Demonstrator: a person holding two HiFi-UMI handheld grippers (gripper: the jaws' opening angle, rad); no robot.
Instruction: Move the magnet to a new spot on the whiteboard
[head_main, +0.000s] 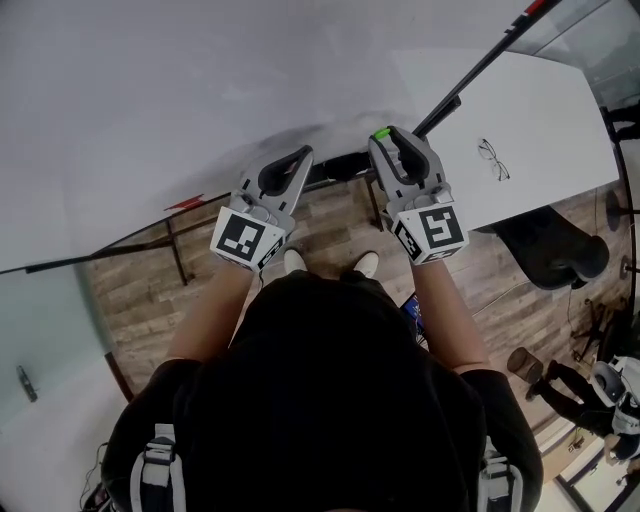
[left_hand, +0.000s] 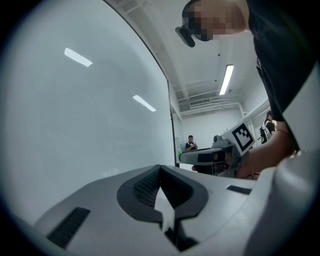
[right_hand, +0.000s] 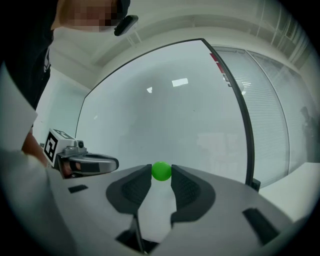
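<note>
Right gripper (right_hand: 161, 176) is clamped on the little green magnet (right_hand: 161, 170), pinched right at the jaw tips. My guess is that's so the flat back stays free to stick. It's held level, facing the whiteboard (right_hand: 165, 100) at 12 o'clock; can't tell if it's touching yet.

Left gripper (left_hand: 160, 169) has its jaws together on nothing and sits over at 9 o'clock, probably just keeping out of the way.

The board is blank and glossy. Below it there's wooden floor (head_main: 335, 225), and a white table (head_main: 545, 110) with glasses (head_main: 492, 160) at 2 o'clock.
</note>
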